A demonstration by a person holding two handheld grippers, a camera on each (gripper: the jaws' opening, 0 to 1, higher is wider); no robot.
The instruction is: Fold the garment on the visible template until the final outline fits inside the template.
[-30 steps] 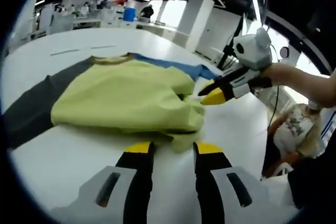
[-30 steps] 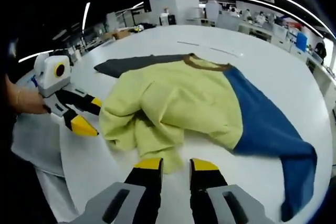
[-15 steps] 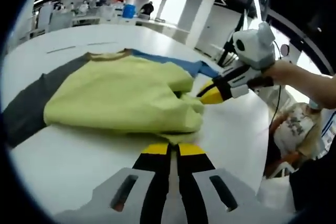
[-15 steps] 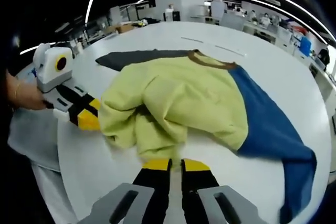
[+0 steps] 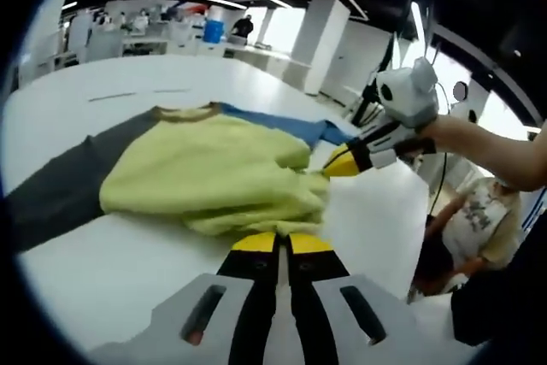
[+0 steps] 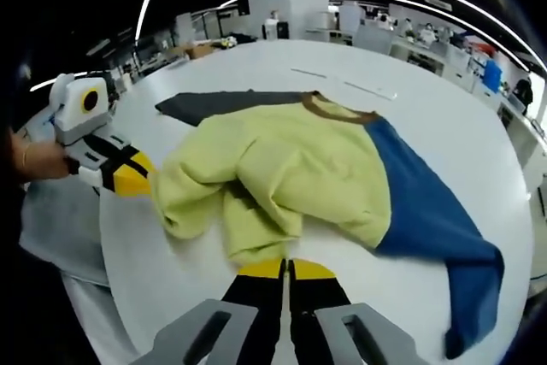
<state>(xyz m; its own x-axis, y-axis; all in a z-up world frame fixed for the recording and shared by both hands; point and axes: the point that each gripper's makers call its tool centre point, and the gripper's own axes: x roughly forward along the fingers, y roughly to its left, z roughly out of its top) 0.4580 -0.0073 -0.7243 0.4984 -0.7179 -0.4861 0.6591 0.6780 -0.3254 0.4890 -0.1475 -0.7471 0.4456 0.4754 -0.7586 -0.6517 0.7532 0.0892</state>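
Note:
A yellow-green sweatshirt (image 5: 214,168) (image 6: 291,160) with a brown collar (image 6: 333,108) lies bunched on the white table (image 5: 102,254). Its grey sleeve (image 5: 51,198) (image 6: 214,102) and blue sleeve (image 5: 282,121) (image 6: 427,211) spread out flat to either side. My left gripper (image 5: 276,241) is shut on the crumpled near hem; it enters the right gripper view from the left (image 6: 141,185), tip at the cloth's edge. My right gripper (image 6: 286,268) is shut on another fold of the hem, and it reaches in from the right (image 5: 329,167) in the left gripper view.
A white sheet (image 6: 51,228) (image 5: 376,220) hangs over the table's rim beside the garment. Thin marks (image 6: 372,87) lie on the table beyond the collar. A seated person (image 5: 479,211) is past the table edge. Desks and pillars stand far behind.
Both grippers were open a second ago and have shut on the hem. The bunched yellow cloth has since been drawn a little toward both grippers.

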